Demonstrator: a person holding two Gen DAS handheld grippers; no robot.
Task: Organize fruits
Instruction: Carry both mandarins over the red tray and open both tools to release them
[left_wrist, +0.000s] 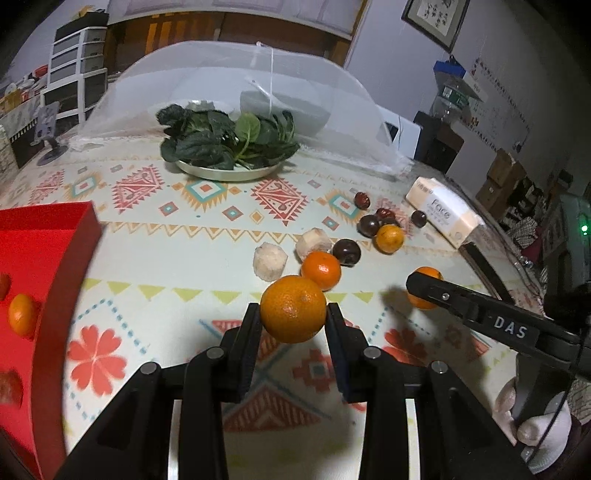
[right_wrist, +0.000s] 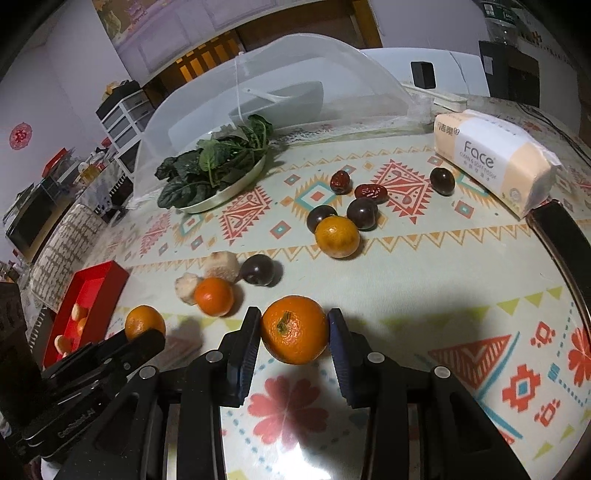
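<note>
My left gripper (left_wrist: 293, 312) is shut on an orange tangerine (left_wrist: 293, 309) and holds it above the patterned tablecloth. My right gripper (right_wrist: 293, 326) is shut on another tangerine (right_wrist: 294, 329); it also shows in the left wrist view (left_wrist: 424, 288) at the right. A red box (left_wrist: 48, 258) with several fruits inside stands at the left; it also shows in the right wrist view (right_wrist: 88, 299). On the cloth lie two more tangerines (left_wrist: 320, 270) (left_wrist: 389, 239), several dark plums (left_wrist: 346, 252), red dates (left_wrist: 362, 200) and two pale peeled pieces (left_wrist: 269, 260).
A metal plate of green leaves (left_wrist: 229, 147) stands at the back, in front of a white mesh food cover (left_wrist: 240, 85). A tissue pack (left_wrist: 443, 210) lies at the right near the table edge. Furniture stands beyond the table.
</note>
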